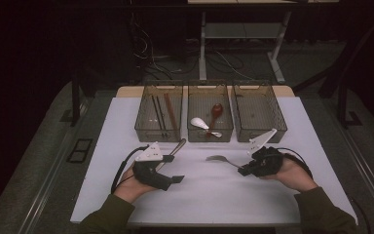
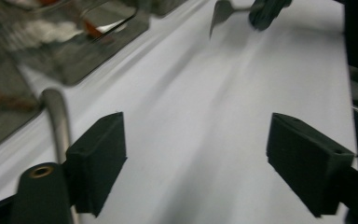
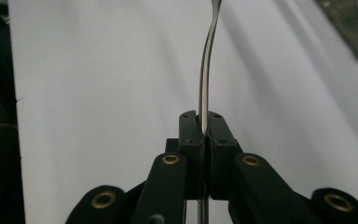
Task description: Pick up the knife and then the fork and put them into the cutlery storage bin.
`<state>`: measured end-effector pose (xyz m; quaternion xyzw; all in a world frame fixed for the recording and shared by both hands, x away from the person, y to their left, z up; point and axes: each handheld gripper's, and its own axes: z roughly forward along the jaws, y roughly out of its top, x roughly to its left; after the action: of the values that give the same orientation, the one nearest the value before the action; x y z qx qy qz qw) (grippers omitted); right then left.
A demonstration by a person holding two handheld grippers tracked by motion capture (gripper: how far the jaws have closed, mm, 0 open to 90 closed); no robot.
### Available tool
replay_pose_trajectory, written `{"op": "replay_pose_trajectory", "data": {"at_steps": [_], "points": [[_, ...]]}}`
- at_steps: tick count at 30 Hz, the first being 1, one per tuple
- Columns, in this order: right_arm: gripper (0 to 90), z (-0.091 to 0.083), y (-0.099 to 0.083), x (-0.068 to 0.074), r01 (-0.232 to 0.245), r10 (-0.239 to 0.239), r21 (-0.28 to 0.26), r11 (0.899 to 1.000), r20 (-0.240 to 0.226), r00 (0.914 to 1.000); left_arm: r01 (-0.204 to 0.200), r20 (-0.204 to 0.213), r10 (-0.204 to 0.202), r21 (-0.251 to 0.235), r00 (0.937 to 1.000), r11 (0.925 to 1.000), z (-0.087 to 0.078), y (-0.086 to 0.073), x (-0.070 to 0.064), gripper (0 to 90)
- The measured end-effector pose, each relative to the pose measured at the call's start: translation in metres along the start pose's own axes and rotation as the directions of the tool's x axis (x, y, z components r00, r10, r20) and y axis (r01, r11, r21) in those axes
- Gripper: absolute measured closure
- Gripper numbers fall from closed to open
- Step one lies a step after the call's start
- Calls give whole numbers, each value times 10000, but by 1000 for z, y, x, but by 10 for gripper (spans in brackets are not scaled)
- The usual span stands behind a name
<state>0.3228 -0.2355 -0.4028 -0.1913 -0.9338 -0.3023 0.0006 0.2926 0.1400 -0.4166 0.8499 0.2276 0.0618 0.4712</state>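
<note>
My right gripper (image 1: 244,170) (image 3: 204,123) is shut on the handle of a metal fork (image 1: 217,158) (image 3: 205,70), whose head points left over the white table (image 1: 214,195). The same fork (image 2: 220,13) and the right gripper (image 2: 265,8) appear far off in the left gripper view. At the left, my left gripper (image 1: 173,168) (image 2: 196,158) is open with nothing between its jaws. A second metal utensil handle (image 1: 177,146) (image 2: 56,114) lies on the table just outside its left jaw.
Three wire baskets stand along the table's back. The left basket (image 1: 143,127) holds chopsticks (image 1: 165,113), the middle basket (image 1: 209,136) a white spoon (image 1: 199,123) and a reddish spoon (image 1: 216,110). Nothing lies in the right basket (image 1: 277,127).
</note>
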Motion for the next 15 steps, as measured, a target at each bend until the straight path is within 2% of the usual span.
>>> {"op": "replay_pose_trajectory", "data": {"at_steps": [5, 10, 12, 15], "points": [[864, -12, -1, -6, -410, 427, -432, 9982, 380, 9984, 418, -480, -428, -209, 9979, 9989, -6, -14, -2, 97], [864, -25, 1, -11, -979, 1040, -885, 9912, 663, 9924, 605, -828, -629, -316, 9946, 9977, -11, -21, -6, 10], [864, -31, 2, -15, -1054, 1147, -1043, 9889, 869, 9896, 751, -899, -780, -350, 9929, 9966, -12, -23, -7, 0], [864, -38, 2, -20, -1198, 1329, -1287, 9844, 988, 9862, 724, -908, -749, -300, 9931, 9969, -11, -24, -7, 0]]}}
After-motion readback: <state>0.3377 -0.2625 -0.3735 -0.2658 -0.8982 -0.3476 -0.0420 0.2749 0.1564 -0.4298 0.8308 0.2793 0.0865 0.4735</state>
